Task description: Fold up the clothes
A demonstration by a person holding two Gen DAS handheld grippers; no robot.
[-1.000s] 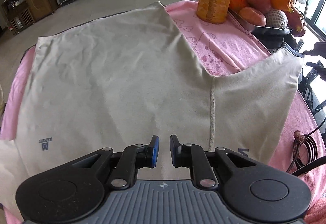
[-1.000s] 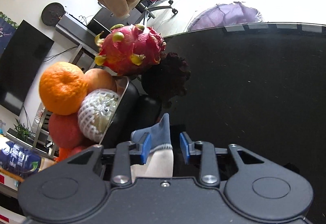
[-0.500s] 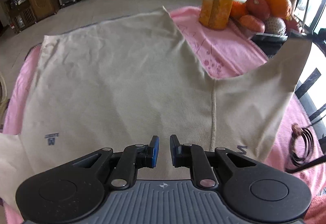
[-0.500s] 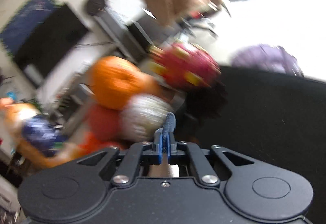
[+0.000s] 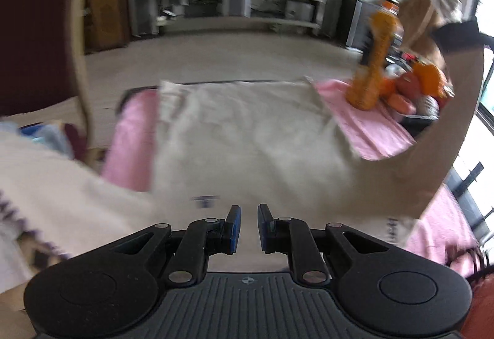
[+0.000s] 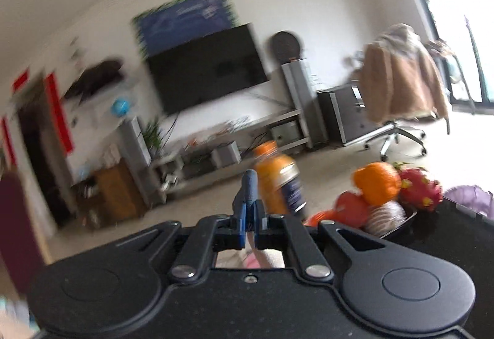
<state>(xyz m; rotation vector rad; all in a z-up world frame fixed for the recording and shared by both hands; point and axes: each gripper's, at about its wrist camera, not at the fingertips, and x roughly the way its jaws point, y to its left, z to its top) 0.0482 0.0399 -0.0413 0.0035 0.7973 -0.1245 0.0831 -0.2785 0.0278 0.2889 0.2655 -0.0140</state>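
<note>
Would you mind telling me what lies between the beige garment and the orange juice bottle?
In the left wrist view, pink cloth lies between the beige garment and the orange juice bottle.

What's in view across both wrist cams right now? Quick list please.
garment: one, beige, spread on the table, right edge lifted
pink cloth: one, under the garment
orange bottle: one, upright at the table's far right
fruit tray: one, oranges and a dragon fruit, beside the bottle
TV: one, black, far wall
coat: one, tan, over an office chair
left gripper: open, above the near hem
right gripper: shut on the garment's dark-trimmed edge
</note>
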